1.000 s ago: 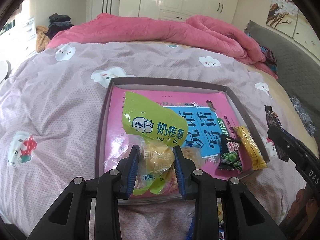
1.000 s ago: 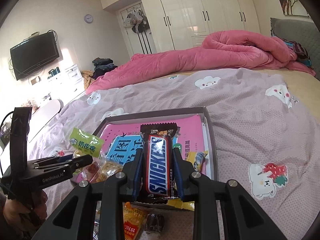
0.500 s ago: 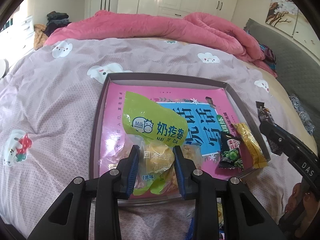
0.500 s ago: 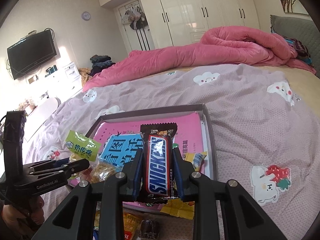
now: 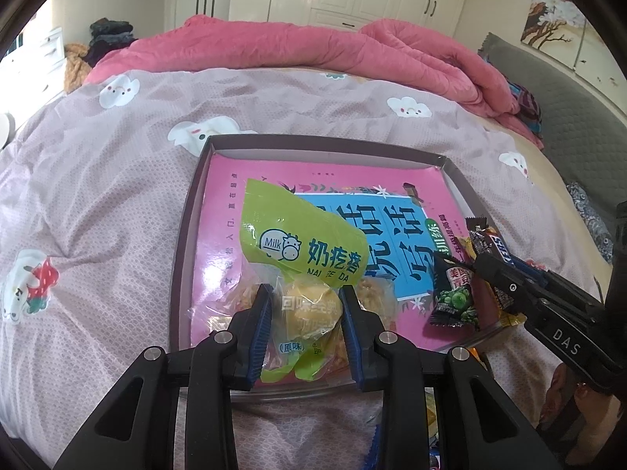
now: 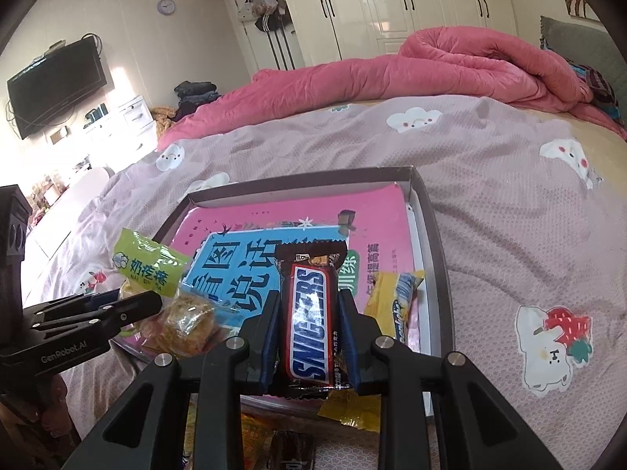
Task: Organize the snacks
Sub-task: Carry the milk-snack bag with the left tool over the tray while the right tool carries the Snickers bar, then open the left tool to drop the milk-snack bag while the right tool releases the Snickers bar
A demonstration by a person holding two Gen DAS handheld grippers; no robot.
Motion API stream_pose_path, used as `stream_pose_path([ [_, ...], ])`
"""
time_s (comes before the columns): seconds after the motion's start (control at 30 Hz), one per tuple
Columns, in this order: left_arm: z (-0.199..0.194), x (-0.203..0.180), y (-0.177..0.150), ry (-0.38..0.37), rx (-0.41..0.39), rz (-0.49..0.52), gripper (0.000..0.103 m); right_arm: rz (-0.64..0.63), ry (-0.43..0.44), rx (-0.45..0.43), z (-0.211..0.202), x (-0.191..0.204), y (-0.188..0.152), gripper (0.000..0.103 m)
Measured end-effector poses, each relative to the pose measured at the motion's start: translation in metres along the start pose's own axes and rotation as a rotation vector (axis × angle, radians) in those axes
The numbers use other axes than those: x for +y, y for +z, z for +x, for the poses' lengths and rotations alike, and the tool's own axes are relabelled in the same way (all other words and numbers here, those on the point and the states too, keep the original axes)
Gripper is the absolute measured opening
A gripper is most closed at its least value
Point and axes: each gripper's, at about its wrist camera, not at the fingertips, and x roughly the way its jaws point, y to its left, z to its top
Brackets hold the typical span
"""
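Note:
A shallow brown tray point(image 5: 313, 145) with a pink and blue book inside lies on the bed. My left gripper point(image 5: 306, 293) is shut on a green-topped bag of milk snacks point(image 5: 301, 250), held over the tray's near left part. My right gripper point(image 6: 309, 293) is shut on a Snickers bar point(image 6: 311, 317), held over the tray's near right part point(image 6: 435, 235). In the left wrist view the right gripper point(image 5: 480, 264) and the bar point(image 5: 493, 244) sit at the tray's right edge. A small dark green pea packet point(image 5: 454, 297) and a yellow packet point(image 6: 395, 301) lie in the tray.
A pink quilt point(image 5: 313, 51) is heaped at the far side of the bed. More wrapped snacks point(image 6: 290, 446) lie on the purple cloud-print bedspread point(image 6: 509, 235) just in front of the tray. A grey headboard point(image 5: 568, 117) is at the right.
Both grippers have moved forward and lower over the tray with their snacks still held. The right gripper with the Snickers bar has come in closer to the tray's right edge.

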Motion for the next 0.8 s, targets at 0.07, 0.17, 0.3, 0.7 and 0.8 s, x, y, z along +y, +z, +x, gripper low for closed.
stream_pose_path([
  [0.07, 0.001, 0.000, 0.000, 0.000, 0.002, 0.000, 0.035, 0.007, 0.001, 0.005, 0.001, -0.002, -0.001, 0.029],
  [0.17, 0.000, 0.001, 0.000, -0.004, 0.003, -0.003, 0.035, 0.008, -0.002, -0.001, 0.000, -0.002, -0.001, 0.029],
  [0.3, 0.000, 0.002, 0.000, -0.005, 0.006, -0.006, 0.035, 0.003, 0.001, -0.018, -0.003, 0.000, 0.000, 0.029],
  [0.7, -0.002, 0.004, 0.000, -0.017, 0.011, -0.018, 0.039, 0.013, 0.004, -0.033, -0.010, -0.001, 0.002, 0.029],
  [0.8, -0.004, 0.006, 0.001, -0.016, 0.006, -0.023, 0.040, 0.008, 0.001, -0.045, -0.014, 0.000, 0.002, 0.029],
])
